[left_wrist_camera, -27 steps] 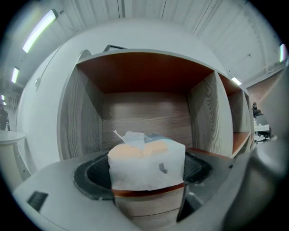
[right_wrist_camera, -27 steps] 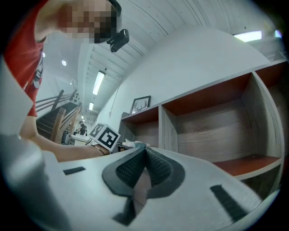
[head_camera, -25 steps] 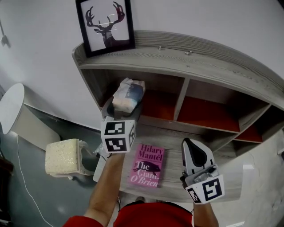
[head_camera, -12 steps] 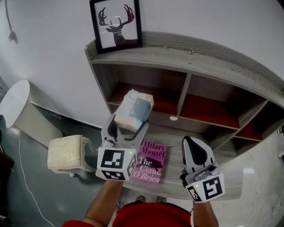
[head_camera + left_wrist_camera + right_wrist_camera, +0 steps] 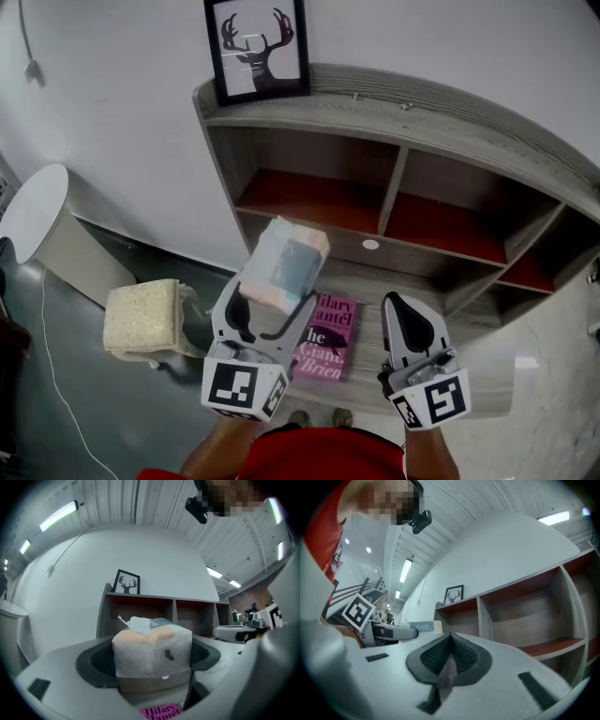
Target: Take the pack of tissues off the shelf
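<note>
Clamping the pack of tissues (image 5: 284, 267), the left gripper (image 5: 264, 314) held it outside the shelf (image 5: 394, 117), above the ledge's (image 5: 364, 281) left end, apparently awaiting set-down; the right gripper (image 5: 401, 309) sat with jaws together.

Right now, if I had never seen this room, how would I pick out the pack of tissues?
Find the grey wooden shelf unit with red-floored compartments against the white wall. In front of it, the left gripper holds the pack of tissues in the air between its jaws, close to a pink book. It is the only soft, white-wrapped block, with peach tissue showing through.
</note>
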`<state>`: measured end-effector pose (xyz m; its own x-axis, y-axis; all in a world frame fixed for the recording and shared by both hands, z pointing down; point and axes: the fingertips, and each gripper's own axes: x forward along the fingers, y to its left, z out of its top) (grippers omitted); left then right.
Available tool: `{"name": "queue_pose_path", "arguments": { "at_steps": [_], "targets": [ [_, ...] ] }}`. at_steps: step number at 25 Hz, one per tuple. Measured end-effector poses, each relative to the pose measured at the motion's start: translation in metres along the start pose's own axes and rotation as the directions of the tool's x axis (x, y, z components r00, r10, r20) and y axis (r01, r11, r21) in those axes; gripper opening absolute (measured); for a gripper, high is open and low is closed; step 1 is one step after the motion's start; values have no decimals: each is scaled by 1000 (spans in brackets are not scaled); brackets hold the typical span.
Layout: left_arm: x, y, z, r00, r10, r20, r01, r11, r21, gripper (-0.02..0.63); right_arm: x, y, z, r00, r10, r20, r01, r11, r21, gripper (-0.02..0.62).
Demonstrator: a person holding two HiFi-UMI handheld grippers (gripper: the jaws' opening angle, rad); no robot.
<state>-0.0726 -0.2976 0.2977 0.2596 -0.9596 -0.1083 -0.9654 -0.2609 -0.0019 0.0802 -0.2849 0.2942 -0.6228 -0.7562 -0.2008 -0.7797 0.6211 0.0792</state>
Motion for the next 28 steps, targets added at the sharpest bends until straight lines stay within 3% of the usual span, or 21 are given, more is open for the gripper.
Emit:
{"name": "queue_pose_path", "arguments": {
  "at_steps": [28],
  "targets": [
    [-1, -4, 3, 1000, 7, -12, -7, 1000, 5, 428, -4, 8, -2, 1000, -9, -18, 8, 999, -42, 5]
  ]
}}
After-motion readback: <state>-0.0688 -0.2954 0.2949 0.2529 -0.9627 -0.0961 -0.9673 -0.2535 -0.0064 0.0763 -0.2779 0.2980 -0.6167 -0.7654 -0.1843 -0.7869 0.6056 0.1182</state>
